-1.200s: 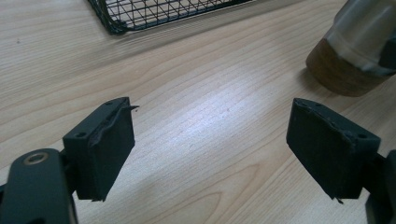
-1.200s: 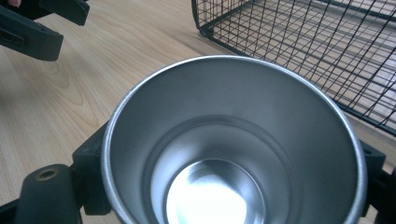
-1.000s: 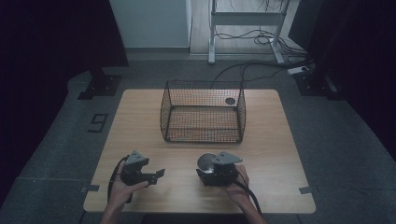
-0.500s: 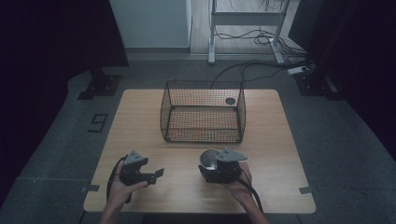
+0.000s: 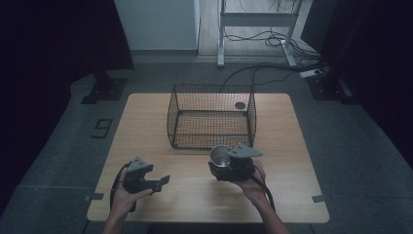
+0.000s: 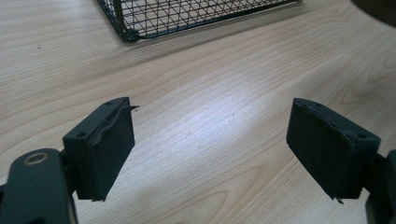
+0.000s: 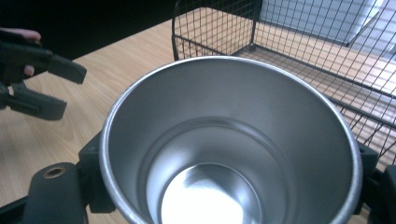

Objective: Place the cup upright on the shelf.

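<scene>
— What is the right gripper (image 5: 225, 168) holding?

— A shiny metal cup (image 5: 220, 155). The jaws pinch it from both sides. You can look right down into the cup (image 7: 231, 144), and nothing is in it.

— Where is the cup?

— Held up over the table (image 5: 292, 146), just in front of the black wire basket (image 5: 212, 117).

— And the left gripper (image 5: 160, 181)?

— It is near the front of the table, to the left, well apart from the cup. Its jaws are spread wide, with only bare wood between them. A corner of the basket (image 6: 140, 18) is farther off.

— Is anything in the basket?

— I see a small dark round thing (image 5: 240, 105) near its back right corner. I cannot tell what it is.
</scene>
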Action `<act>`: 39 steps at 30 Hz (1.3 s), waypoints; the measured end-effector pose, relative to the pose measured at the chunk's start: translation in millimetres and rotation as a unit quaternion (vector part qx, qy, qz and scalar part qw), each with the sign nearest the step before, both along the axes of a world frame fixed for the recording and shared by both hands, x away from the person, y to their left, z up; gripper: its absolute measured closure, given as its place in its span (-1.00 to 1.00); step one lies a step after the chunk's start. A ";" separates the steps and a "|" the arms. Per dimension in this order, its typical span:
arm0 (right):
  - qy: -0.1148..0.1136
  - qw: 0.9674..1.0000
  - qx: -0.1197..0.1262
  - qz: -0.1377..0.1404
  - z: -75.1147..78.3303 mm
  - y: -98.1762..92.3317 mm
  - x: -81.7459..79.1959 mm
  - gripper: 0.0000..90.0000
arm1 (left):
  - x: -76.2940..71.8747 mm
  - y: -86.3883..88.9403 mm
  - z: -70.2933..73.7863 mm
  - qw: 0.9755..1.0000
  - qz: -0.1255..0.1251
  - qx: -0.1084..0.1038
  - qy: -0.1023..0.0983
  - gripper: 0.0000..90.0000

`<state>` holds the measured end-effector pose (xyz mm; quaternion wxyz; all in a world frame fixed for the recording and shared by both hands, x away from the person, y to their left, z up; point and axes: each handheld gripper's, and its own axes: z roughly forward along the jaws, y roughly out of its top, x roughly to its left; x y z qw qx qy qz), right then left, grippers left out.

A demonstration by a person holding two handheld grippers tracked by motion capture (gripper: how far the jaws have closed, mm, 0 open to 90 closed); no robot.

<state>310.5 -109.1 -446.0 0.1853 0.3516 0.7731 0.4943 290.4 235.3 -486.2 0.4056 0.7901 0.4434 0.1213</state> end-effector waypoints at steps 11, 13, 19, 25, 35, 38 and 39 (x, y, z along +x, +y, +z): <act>0.001 1.000 0.007 0.002 24.3 5.6 17.6 -0.59 | -1.0 1.6 2.2 1.000 0.000 -0.004 -0.003 -0.65; 0.002 1.000 0.007 0.002 27.3 6.2 20.4 -0.59 | -0.9 2.3 2.4 1.000 0.000 -0.005 -0.003 -0.65; 0.000 1.000 0.003 0.000 35.3 9.1 28.1 -0.59 | -1.3 3.1 3.5 1.000 0.000 -0.007 -0.005 -0.65; 0.001 1.000 0.004 -0.002 39.3 10.9 34.1 -0.59 | -1.1 2.5 2.9 1.000 -0.001 -0.006 -0.004 -0.65; 0.001 1.000 0.006 -0.014 47.5 11.3 45.2 -0.59 | -1.2 2.2 2.9 1.000 0.000 -0.005 -0.004 -0.65; 0.000 1.000 0.004 -0.016 49.8 11.5 48.1 -0.59 | -1.2 2.2 3.0 1.000 0.000 -0.005 -0.004 -0.65; 0.000 1.000 0.003 -0.016 50.6 11.7 49.2 -0.59 | -1.2 2.2 3.0 1.000 0.000 -0.005 -0.004 -0.65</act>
